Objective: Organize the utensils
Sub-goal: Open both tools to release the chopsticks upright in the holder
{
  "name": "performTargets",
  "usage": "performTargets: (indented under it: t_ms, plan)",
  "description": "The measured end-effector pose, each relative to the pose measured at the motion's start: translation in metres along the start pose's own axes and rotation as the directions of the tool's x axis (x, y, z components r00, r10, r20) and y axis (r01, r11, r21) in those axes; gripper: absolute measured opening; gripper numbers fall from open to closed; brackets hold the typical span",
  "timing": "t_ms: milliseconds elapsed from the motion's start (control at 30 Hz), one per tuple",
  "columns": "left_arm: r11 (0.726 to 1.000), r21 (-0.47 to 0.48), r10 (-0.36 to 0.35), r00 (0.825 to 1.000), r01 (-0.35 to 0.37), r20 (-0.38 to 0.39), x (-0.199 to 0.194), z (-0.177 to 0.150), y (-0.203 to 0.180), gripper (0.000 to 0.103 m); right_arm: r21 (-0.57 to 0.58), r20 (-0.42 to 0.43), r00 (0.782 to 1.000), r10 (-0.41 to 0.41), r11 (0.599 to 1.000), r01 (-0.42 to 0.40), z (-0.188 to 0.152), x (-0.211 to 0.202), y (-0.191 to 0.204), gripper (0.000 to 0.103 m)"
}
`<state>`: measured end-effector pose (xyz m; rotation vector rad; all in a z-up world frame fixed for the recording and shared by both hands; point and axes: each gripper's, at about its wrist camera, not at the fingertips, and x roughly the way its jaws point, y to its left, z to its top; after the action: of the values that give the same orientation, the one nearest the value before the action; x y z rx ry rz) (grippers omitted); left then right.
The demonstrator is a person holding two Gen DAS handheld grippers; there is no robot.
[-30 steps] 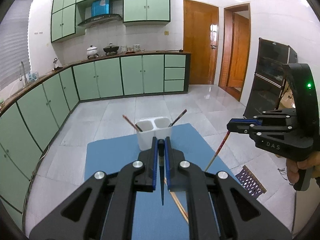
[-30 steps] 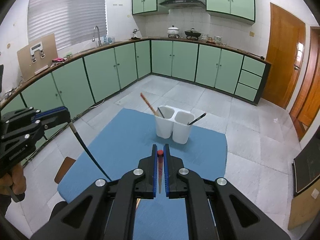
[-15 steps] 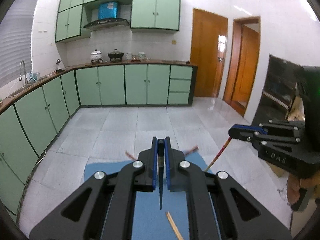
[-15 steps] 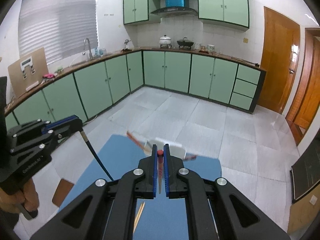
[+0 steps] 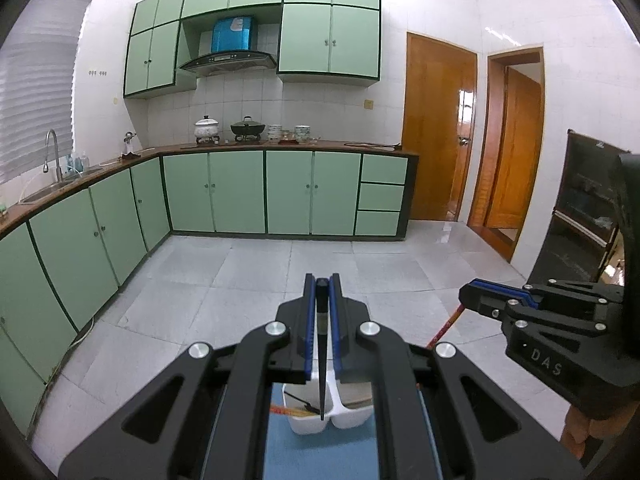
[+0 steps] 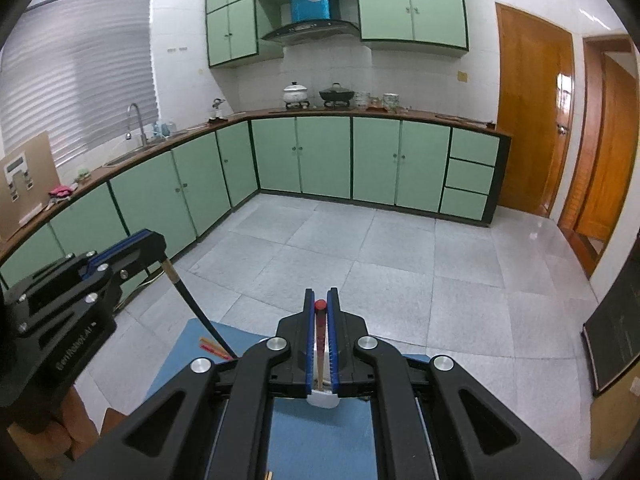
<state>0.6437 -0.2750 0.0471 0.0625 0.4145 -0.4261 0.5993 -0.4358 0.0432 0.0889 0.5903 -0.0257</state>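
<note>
Each claw is clamped on one chopstick, the left claw [image 5: 321, 312] on a black chopstick [image 5: 321, 376], the right claw [image 6: 320, 320] on a red-tipped chopstick [image 6: 319, 330], both poised above the white holder [image 5: 320, 420] (presumably for dropping in tip-first).

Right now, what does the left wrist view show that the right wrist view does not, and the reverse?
Only the left view: inside the white holder, a dark utensil already in one compartment, with the black chopstick tip over it. Only the right view: the red chopstick between the right tongs, and loose sticks on the blue mat. Both: the left tongs, shut on a chopstick like the right, the holder, the mat.
</note>
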Motion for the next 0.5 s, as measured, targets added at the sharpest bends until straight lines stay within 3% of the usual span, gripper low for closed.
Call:
performTargets:
  t_ms: [233, 500]
  plan:
    - [1.000, -0.002, 0.010, 1.000, -0.010, -0.017, 0.045, -0.011, 0.008, 0.006, 0.012, -0.026, 1.000, 0.001, 1.000, -0.001, -0.006, 0.038, -0.006, 0.006]
    - [1.000, -0.014, 0.013, 0.997, -0.014, -0.078, 0.086, -0.046, 0.020, 0.006, 0.025, -0.081, 0.997, -0.002, 1.000, 0.004, -0.026, 0.082, -0.016, 0.006]
